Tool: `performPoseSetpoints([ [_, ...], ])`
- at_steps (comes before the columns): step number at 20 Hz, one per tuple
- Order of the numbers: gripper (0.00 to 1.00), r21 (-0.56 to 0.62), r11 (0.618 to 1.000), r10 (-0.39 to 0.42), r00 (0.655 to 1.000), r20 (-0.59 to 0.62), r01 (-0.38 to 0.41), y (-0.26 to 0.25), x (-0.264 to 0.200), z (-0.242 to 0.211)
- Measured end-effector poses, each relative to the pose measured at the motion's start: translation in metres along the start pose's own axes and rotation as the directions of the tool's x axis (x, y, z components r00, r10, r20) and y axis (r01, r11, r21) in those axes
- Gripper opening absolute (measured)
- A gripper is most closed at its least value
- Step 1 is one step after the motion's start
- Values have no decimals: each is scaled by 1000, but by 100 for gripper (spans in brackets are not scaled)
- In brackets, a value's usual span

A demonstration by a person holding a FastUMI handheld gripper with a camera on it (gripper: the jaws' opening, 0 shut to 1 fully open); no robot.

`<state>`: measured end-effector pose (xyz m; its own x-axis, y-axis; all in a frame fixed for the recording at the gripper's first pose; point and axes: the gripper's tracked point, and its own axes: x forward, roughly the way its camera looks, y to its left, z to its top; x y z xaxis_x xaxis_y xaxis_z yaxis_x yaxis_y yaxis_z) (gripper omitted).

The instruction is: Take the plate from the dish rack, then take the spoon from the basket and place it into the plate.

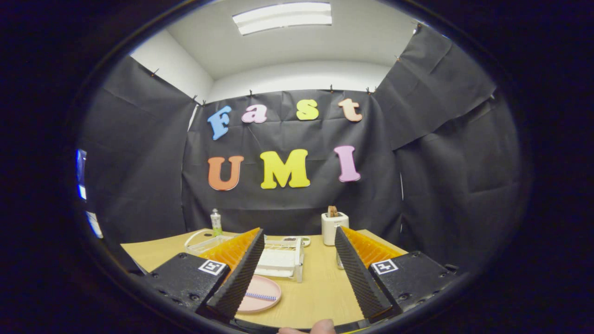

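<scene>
A pink plate (pixel 263 294) lies flat on the wooden table (pixel 320 287), partly behind my left finger (pixel 239 273). On the plate rests a spoon (pixel 261 296) with a blue-and-white striped handle. Just beyond the plate stands the white dish rack (pixel 283 260). Left of the rack, a clear basket (pixel 200 243) with a white handle peeks out behind the left finger. My gripper (pixel 299 271) hovers above the table, open wide, with nothing between its fingers.
A white toaster (pixel 334 227) with bread in it stands at the back of the table, right of the rack. A small green-and-white bottle (pixel 216 222) stands at the back left. A fingertip (pixel 320 327) shows beneath the gripper.
</scene>
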<state>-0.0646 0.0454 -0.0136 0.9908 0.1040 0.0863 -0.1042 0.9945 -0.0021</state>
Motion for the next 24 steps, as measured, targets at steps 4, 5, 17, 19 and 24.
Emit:
performPoseSetpoints([
  [4, 98, 3, 1000, 11, 1000, -9, -11, 0, -11, -9],
  [5, 98, 2, 1000, 8, 1000, -9, -8, -1, -12, -10],
  [17, 98, 22, 1000, -23, 1000, 21, 22, -17, -27, -1],
  [19, 98, 17, 1000, -25, 1000, 18, 25, -17, -27, -3],
  [24, 98, 15, 1000, -13, 1000, 15, 13, -13, -25, -5],
])
